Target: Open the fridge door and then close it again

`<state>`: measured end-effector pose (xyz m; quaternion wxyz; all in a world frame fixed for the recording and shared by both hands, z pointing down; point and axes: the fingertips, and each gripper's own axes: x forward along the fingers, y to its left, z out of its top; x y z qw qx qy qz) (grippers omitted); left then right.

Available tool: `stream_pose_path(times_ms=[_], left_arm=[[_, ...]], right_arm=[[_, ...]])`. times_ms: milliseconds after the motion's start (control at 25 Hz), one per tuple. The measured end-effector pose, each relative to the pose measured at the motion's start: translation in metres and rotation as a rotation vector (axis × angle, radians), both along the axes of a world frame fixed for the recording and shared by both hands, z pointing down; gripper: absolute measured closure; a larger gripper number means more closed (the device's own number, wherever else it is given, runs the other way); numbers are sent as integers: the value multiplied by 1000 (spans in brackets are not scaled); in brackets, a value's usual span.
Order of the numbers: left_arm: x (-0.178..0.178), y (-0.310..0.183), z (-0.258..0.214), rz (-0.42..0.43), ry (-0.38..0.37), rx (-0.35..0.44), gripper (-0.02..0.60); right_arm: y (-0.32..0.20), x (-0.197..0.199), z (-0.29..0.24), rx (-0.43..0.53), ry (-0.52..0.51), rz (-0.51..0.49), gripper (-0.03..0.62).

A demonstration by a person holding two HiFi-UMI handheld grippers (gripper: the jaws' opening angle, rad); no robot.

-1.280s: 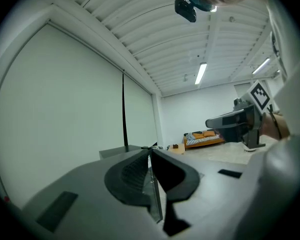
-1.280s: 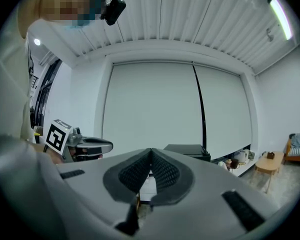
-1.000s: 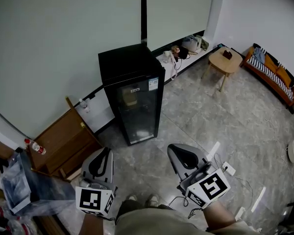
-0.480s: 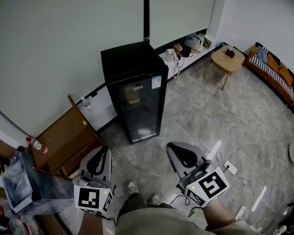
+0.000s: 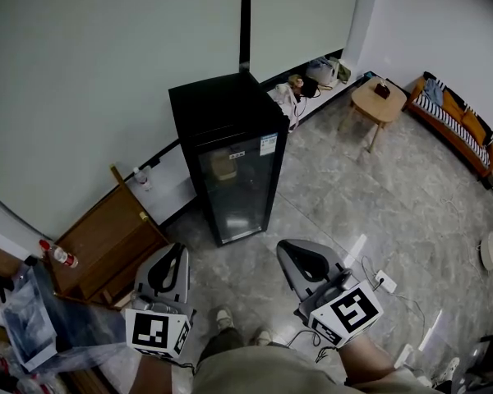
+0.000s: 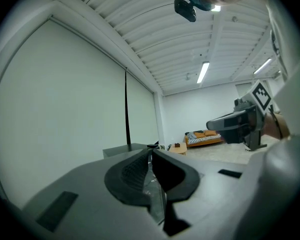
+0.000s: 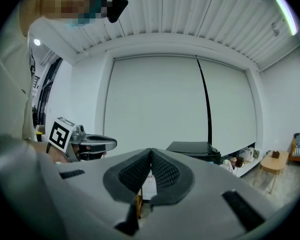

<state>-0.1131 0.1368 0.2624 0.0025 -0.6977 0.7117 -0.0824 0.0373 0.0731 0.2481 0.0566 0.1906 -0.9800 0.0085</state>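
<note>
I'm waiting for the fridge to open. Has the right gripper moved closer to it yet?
Yes, slightly. The right gripper has edged toward the fridge; the strip of floor between them looks a bit narrower than before.

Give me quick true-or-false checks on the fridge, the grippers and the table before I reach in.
1. The fridge is closed. True.
2. The left gripper and the right gripper are both shut and empty. True.
3. The right gripper touches the fridge. False: both grippers are short of it.
4. The table stands left of the fridge. False: it is to the right, near the sofa.
</note>
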Motion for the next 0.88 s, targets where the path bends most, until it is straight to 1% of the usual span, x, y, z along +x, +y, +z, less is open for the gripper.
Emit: stream_pose_path(times_ms=[280, 600, 760, 880], left_arm=[[-44, -26, 10, 31, 19, -18, 557], [-95, -59, 21, 61, 21, -33, 557], [-119, -71, 30, 80, 39, -39, 557], [-136, -79, 38, 91, 38, -47, 557]], right_arm=[[-22, -50, 6, -5, 17, 14, 598], [-50, -101, 15, -16, 41, 39, 597], [-65, -125, 17, -5, 8, 81, 599], [-76, -140, 21, -10, 0, 107, 599]])
